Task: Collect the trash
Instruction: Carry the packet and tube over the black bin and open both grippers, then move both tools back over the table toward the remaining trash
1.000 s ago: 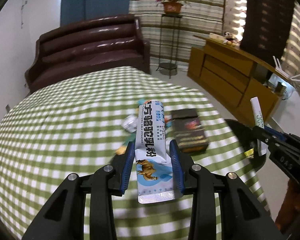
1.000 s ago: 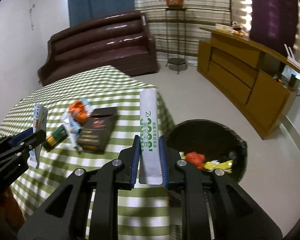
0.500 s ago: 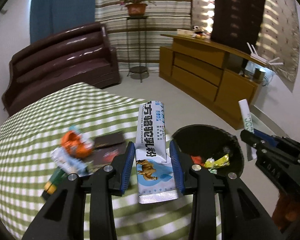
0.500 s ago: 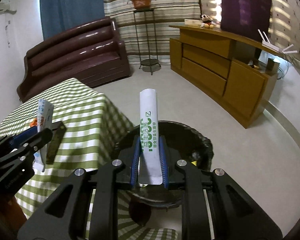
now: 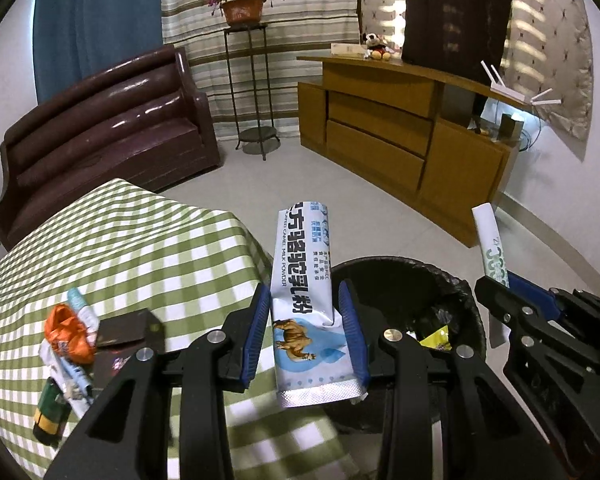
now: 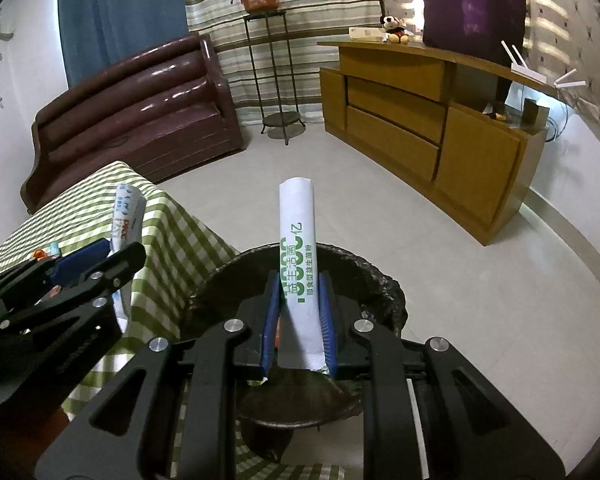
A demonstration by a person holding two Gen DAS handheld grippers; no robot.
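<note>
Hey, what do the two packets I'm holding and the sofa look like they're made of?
Camel milk powder sachet: likely foil-laminated plastic; glossy print, silvery crimped bottom seal. White sachet with green print: matte, paper-like or laminate, with a textured crimped end; hard to say. Sofa: leather or faux leather; its dark maroon surface shows shiny highlights.

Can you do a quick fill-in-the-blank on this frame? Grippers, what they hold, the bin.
1. The left gripper is shut on a camel milk powder ____.
2. The right gripper holds a white sachet with ____ print.
3. The right gripper hangs over the black ____, next to the checkered table.
4. An orange wrapper lies on the ____.

Missing words: sachet; green; trash bin; table
</note>
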